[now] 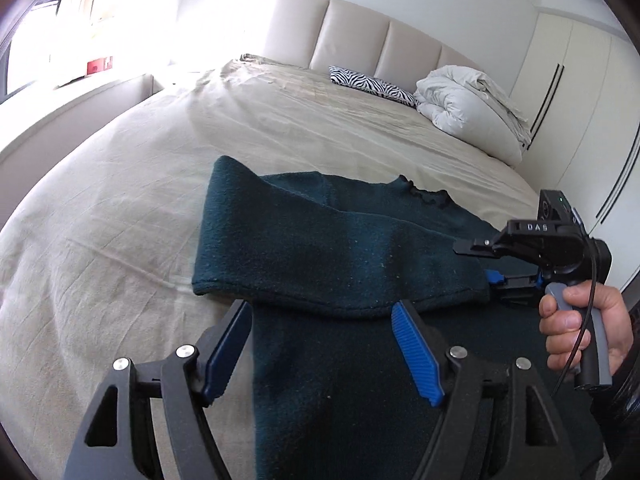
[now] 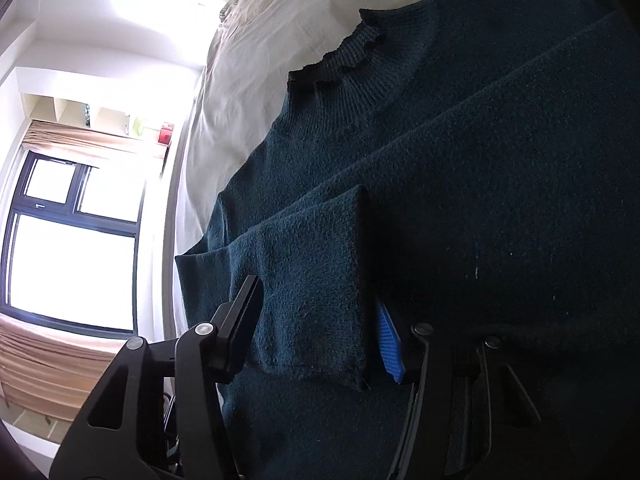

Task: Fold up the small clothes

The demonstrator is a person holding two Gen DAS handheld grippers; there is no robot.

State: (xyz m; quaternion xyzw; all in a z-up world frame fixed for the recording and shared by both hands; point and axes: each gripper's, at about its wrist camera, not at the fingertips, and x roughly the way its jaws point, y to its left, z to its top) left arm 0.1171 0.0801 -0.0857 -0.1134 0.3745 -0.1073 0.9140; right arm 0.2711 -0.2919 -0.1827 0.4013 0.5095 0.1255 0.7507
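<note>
A dark teal knit sweater point(image 1: 320, 240) lies flat on the beige bed sheet point(image 1: 120, 240), one sleeve folded across its body. My left gripper point(image 1: 322, 340) is open and empty, just above the sweater's body below the folded sleeve. My right gripper point(image 1: 496, 268) sits at the sweater's right edge, held by a hand. In the right wrist view the sweater point(image 2: 440, 160) fills the frame, and the right gripper point(image 2: 320, 320) is open with the sleeve cuff point(image 2: 312, 280) lying between its jaws, not clamped. The ruffled collar point(image 2: 344, 52) points toward the headboard.
A folded white duvet point(image 1: 468, 108) and a zebra-print pillow point(image 1: 372, 86) lie by the padded headboard point(image 1: 360, 32). White wardrobe doors point(image 1: 580, 100) stand at right. A window point(image 2: 72, 248) with a ledge runs along the bed's left side.
</note>
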